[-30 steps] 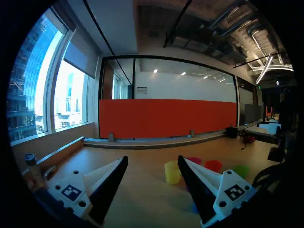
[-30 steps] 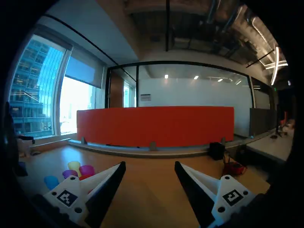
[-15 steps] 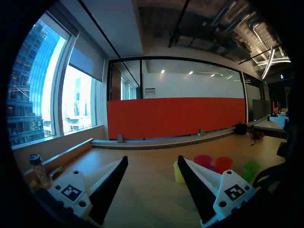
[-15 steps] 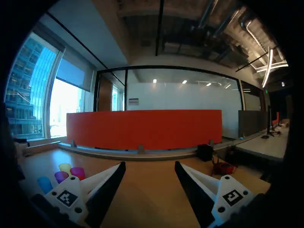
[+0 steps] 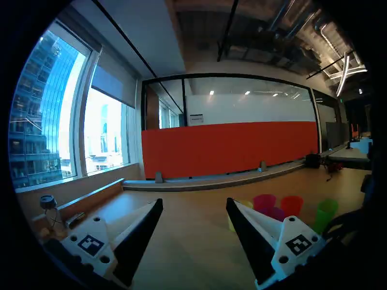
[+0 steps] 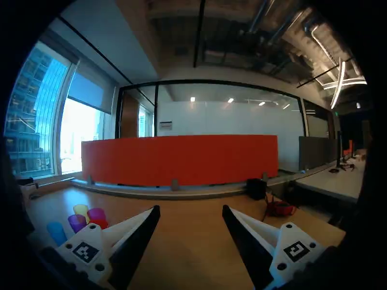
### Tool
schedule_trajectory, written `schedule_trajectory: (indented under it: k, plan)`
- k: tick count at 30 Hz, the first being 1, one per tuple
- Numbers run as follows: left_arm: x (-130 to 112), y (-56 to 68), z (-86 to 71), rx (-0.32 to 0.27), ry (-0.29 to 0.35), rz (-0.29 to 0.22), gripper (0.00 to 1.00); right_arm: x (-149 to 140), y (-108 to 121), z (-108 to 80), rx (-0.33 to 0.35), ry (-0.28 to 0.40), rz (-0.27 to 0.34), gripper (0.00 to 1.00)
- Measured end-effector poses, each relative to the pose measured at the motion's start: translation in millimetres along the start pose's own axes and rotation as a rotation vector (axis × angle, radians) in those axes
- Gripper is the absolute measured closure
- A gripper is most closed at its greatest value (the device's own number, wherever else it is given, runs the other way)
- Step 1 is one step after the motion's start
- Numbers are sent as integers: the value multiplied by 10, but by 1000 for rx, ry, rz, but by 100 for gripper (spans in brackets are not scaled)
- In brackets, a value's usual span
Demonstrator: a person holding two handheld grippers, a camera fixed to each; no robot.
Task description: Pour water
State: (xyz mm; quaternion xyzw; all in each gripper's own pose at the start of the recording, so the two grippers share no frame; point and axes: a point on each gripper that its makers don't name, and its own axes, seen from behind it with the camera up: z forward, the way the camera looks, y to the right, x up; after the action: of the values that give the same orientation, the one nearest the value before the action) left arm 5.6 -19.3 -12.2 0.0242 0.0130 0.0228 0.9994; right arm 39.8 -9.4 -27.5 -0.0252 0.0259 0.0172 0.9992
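In the left gripper view a tall window [image 5: 43, 130] takes up the left side. Below it, at the lower left, a small round gauge-like item [image 5: 48, 202] stands on a wooden ledge. The left hand-held gripper [image 5: 193, 200] sits at bottom centre above the wooden worktop [image 5: 193, 237], released, its jaws spread wide with nothing between them. An orange partition [image 5: 232, 147] runs across the middle behind it. At the lower right the cups stand close together on the worktop. A yellow cup [image 5: 245, 204] is partly hidden behind the right-hand finger, followed by a pink cup [image 5: 264, 202] with a purple cup [image 5: 277, 213] low beside it. Next come a red cup [image 5: 291, 205] and, farthest right, a green cup [image 5: 326, 211].

In the right gripper view the cups are at the lower left. A blue cup [image 6: 57, 233] is outermost, then the purple cup [image 6: 76, 222], yellow cup [image 6: 81, 210] and pink cup [image 6: 96, 214]. The red cup [image 6: 101, 224] is tucked against the left-hand finger. The right hand-held gripper [image 6: 190, 208] is at bottom centre, also released and empty. Right of centre are a black box [image 6: 254, 188] and a small red item [image 6: 276, 209]. A pale worktop [image 6: 334, 181] lies at the far right.
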Motion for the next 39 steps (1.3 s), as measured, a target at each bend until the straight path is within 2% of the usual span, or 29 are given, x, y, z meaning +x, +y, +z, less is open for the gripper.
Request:
schedule_trajectory:
  k: [8,14,20,26,39]
  plan:
    - [-133,19,23,10,-5,-21,2,41,-109,0,9,12,16,1]
    - [-203,25,49,15,-4,-39,3,29,-137,6,8,7,3,1]
    - [-274,87,77,10,-10,-46,3,70,-163,10,11,10,-5,1]
    - [-335,174,90,-1,-12,-50,3,80,-164,1,12,11,2,1]
    - [-460,189,92,3,-22,-50,3,68,-103,-31,7,8,14,1]
